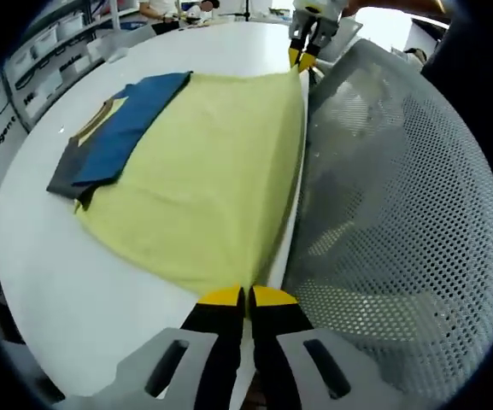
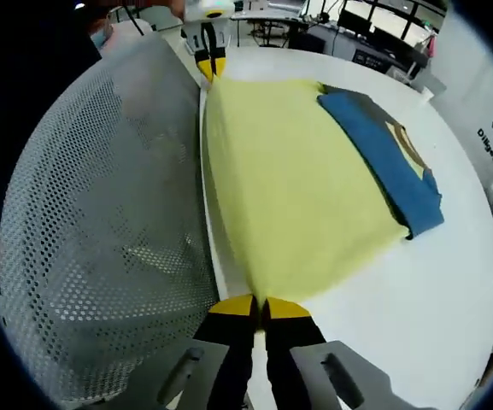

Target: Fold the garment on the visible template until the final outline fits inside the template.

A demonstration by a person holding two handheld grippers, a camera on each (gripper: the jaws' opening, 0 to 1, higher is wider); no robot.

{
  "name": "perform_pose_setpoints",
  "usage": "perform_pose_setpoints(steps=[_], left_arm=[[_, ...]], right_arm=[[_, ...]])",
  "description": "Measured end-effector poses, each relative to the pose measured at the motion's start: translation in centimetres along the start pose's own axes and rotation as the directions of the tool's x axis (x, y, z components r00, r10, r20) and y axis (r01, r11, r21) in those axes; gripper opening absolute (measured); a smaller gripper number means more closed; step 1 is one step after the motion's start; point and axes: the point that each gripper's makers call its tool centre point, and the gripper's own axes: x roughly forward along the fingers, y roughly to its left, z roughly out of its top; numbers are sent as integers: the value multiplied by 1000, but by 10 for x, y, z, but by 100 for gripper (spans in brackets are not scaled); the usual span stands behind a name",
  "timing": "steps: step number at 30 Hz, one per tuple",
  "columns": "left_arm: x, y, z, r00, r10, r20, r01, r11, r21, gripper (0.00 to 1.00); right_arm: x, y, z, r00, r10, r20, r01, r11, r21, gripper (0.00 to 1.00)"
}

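Left gripper view: a yellow garment (image 1: 212,179) is lying spread on the white tabletop (image 1: 49,282), with a blue and grey part (image 1: 118,132) folded over its far left side. The left tool (image 1: 246,296) is clenching the garment's near corner, jaws pressed together. A perforated grey panel (image 1: 400,213) is standing to the right, along the garment's edge. The right tool (image 1: 304,58) is pinching the far corner (same hold is showing in the right gripper view, right tool (image 2: 260,306), left tool (image 2: 207,64)).
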Motion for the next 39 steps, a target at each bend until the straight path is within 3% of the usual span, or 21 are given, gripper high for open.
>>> perform_pose_setpoints(steps=[5,7,24,33,39], left_arm=[[-7,-3,5,1000,-4,5,4,1000,9,3],[-12,-4,10,1000,11,21,-12,998,57,3],[-53,-3,27,999,0,33,-1,1000,31,3],[-73,-13,35,998,-64,5,64,998,7,2],[-84,-14,43,994,-109,13,109,994,-3,2]], right_arm=[[-7,4,0,999,30,-20,-30,999,27,0],[-12,6,1,999,40,-24,-39,999,32,0],[-47,23,15,995,102,-21,-101,995,17,0],[-64,24,23,992,121,-21,-121,993,5,0],[-74,14,25,995,100,-23,-100,995,-16,0]])
